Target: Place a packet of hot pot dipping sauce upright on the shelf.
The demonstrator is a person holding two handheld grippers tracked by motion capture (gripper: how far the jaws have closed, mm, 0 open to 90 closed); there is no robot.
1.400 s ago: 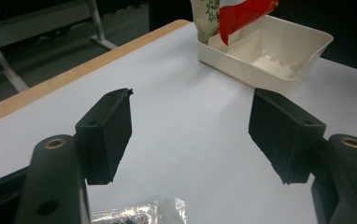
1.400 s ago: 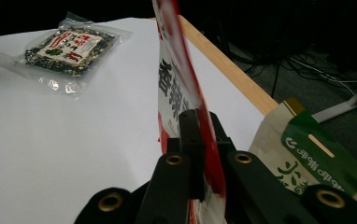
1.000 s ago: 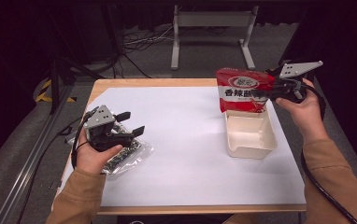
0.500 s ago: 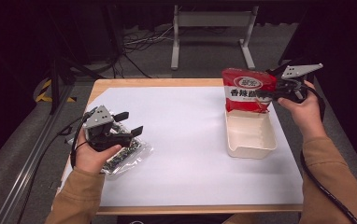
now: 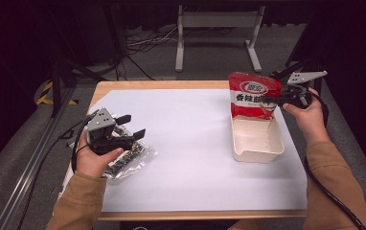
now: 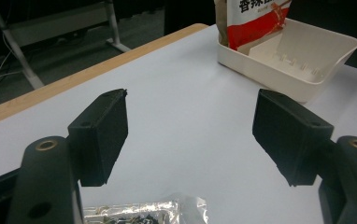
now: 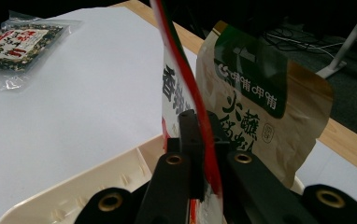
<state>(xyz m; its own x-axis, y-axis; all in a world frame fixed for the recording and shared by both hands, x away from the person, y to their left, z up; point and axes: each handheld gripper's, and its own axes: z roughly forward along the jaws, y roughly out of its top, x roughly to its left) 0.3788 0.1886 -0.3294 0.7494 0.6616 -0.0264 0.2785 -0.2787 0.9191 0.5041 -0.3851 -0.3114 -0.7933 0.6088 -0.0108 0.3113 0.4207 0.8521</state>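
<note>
Right gripper [image 5: 273, 99], fingers pinching the red snack pouch [image 5: 253, 96] by its edge, has lowered it since a second ago; its bottom now dips into the cream tray [image 5: 257, 146], beside a brown pouch [image 7: 265, 116]. Placement seems nearly complete. Left gripper [image 5: 132, 125], fingers spread and empty, hovers over the clear packet [image 5: 126, 158] on the bench [image 5: 190, 143].

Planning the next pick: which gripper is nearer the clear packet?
Left. The left gripper hovers open right over the clear packet; the right gripper is across the table, clamping the red bag.
</note>
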